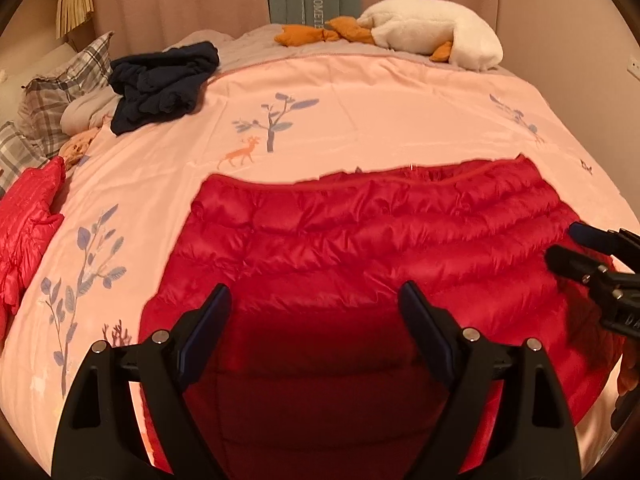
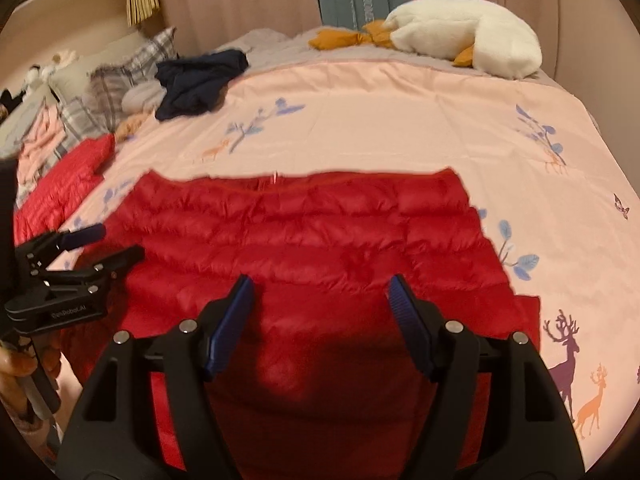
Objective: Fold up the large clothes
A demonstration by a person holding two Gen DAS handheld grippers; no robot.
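Note:
A red quilted down jacket [image 1: 360, 240] [image 2: 300, 232] lies flat on the pink printed bed cover [image 1: 360, 120], its far hem straight across. My left gripper [image 1: 315, 286] hovers open over the jacket's near left part, with nothing between its blue pads. My right gripper [image 2: 320, 278] is also open, above the near right part, its fingers empty. Each gripper shows in the other's view: the right gripper [image 1: 564, 242] at the jacket's right edge, the left gripper [image 2: 120, 240] at its left edge, held by a hand [image 2: 24, 364].
A second red quilted garment [image 1: 24, 220] [image 2: 68, 184] lies at the bed's left edge. A crumpled navy garment [image 1: 164, 84] sits far left near plaid pillows [image 1: 60, 92]. A white plush goose [image 1: 432, 32] lies at the far end before curtains.

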